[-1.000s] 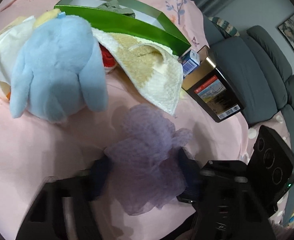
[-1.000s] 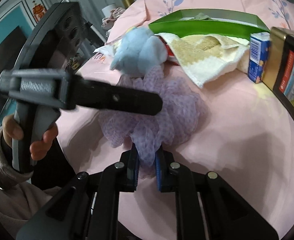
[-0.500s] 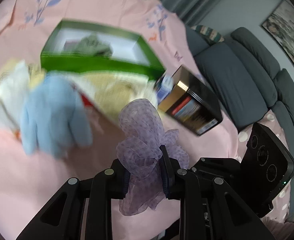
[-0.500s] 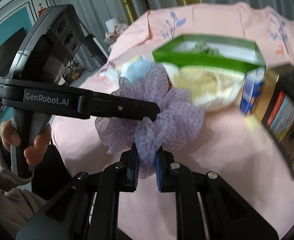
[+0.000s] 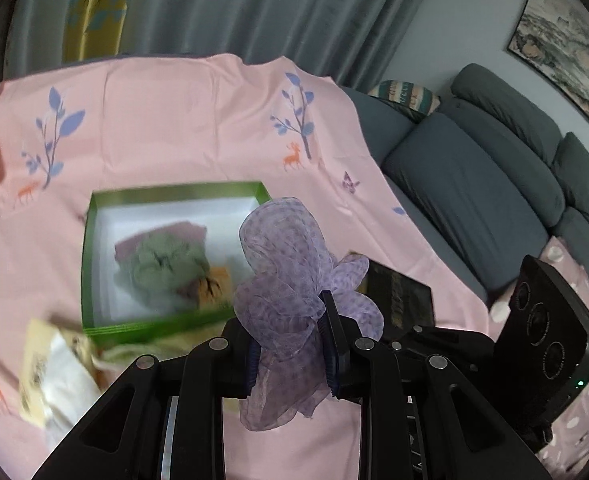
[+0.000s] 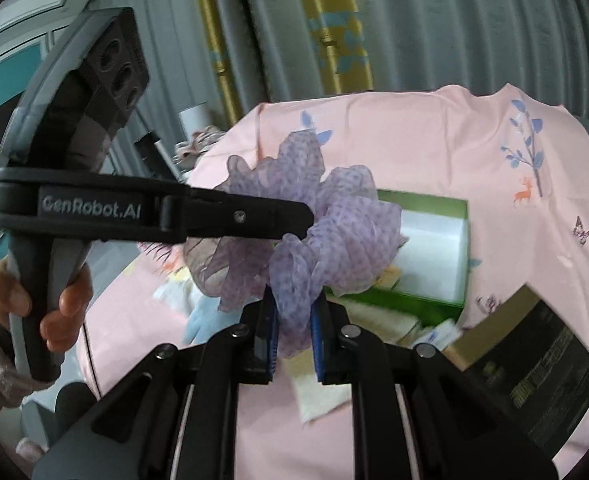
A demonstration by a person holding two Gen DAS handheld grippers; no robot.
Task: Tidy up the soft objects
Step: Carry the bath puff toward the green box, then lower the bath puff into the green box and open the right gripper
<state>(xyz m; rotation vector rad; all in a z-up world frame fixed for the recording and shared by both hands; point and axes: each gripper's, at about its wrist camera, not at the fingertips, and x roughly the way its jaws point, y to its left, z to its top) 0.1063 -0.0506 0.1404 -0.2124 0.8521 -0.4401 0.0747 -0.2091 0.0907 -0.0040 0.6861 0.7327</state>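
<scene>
A purple dotted mesh scrunchie [image 5: 286,264] is held in the air by both grippers. My left gripper [image 5: 292,334] is shut on its lower part. My right gripper [image 6: 293,320] is shut on its other end [image 6: 326,236]. The left gripper's finger [image 6: 230,218] crosses the right wrist view into the scrunchie. Below and beyond stands an open green box [image 5: 94,240] with a white floor, holding a grey-green plush and folded cloths [image 5: 162,264]. The box also shows in the right wrist view [image 6: 426,300].
A pink printed cloth [image 5: 174,120] covers the table. A cream towel and white packet [image 5: 54,372] lie left of the box. A black tin [image 5: 398,300] sits to the right. A blue plush [image 6: 200,320] lies below. A grey sofa [image 5: 474,184] is at right.
Both grippers have lifted the scrunchie well up off the table and forward toward the green box. The blue plush and towel have dropped low in view.
</scene>
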